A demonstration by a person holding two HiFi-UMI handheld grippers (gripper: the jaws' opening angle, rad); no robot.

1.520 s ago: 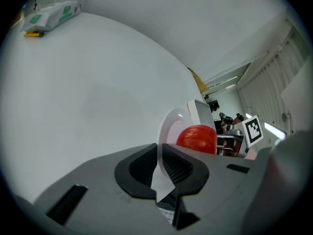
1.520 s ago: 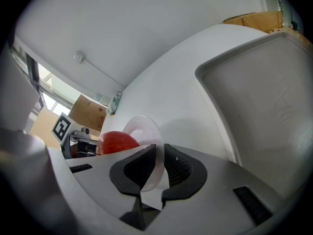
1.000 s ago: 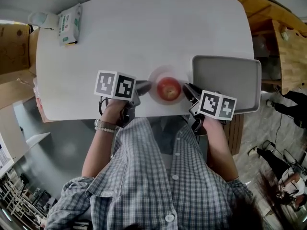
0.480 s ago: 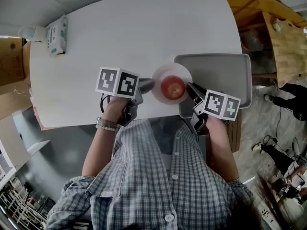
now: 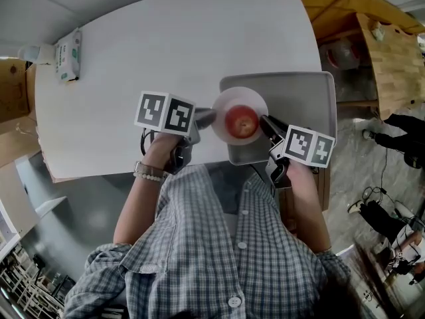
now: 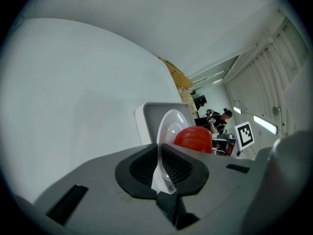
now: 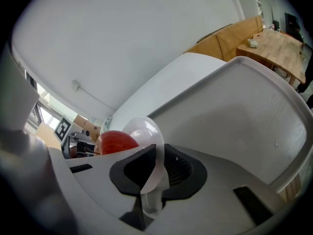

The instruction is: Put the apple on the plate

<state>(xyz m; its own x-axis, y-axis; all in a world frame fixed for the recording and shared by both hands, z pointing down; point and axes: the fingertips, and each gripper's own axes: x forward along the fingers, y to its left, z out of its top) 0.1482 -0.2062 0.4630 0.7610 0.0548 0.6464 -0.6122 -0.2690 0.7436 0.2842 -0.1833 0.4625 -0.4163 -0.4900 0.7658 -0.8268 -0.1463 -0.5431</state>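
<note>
Closest in, the left hand-held gripper (image 5: 207, 117) has its jaws pinched almost together on the left rim of the plate (image 5: 224, 104). The right hand-held gripper (image 5: 265, 121) pinches the right rim the same way, and in both gripper views the thin edge sits right between the pads. The apple (image 5: 242, 122) sits in the middle of the plate, between the two grippers, so that part of the job looks done. The plate looks thin, light and a bit bendy. The apple looks round, hard and smooth, and surely heavier than the plate — it could roll off if one side dips. Holding the rim at two opposite sides and keeping it flat seems the safe way. The plate is over the left side of the gray tray (image 5: 302, 98), but I cannot tell if it touches it. The tray lies on the white surface (image 5: 166, 45). Far off, near the back left corner, lies a pack of wipes (image 5: 68, 55).
</note>
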